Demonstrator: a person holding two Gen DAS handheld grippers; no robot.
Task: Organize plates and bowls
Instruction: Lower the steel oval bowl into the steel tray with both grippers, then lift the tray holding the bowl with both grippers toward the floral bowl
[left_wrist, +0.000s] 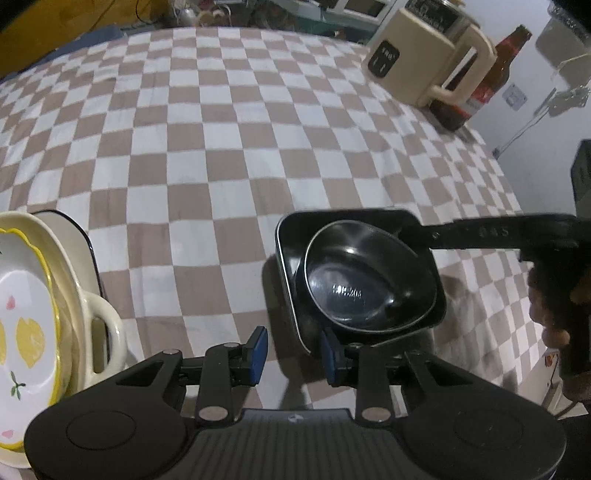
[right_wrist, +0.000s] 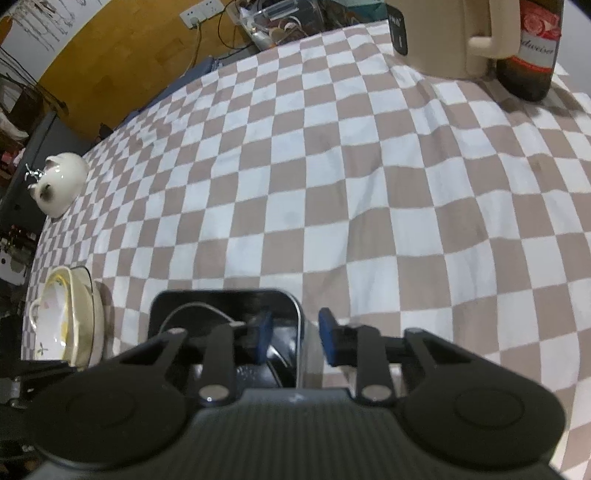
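A black square dish (left_wrist: 288, 240) sits on the checkered cloth with a round black bowl (left_wrist: 369, 280) inside it. My left gripper (left_wrist: 293, 350) is open and empty just in front of the dish's near corner. My right gripper (right_wrist: 295, 338) is open, its fingers astride the right wall of the square dish (right_wrist: 221, 299), one finger inside over the bowl. In the left wrist view its finger (left_wrist: 480, 234) reaches in from the right. A stack of cream plates topped by a lemon-pattern plate (left_wrist: 26, 325) stands at the left; it also shows in the right wrist view (right_wrist: 66, 317).
A beige electric kettle (left_wrist: 424, 55) and a brown beer bottle (left_wrist: 491, 77) stand at the far right of the table. A white teapot (right_wrist: 61, 182) sits at the table's left edge. Cables and clutter lie beyond the far edge.
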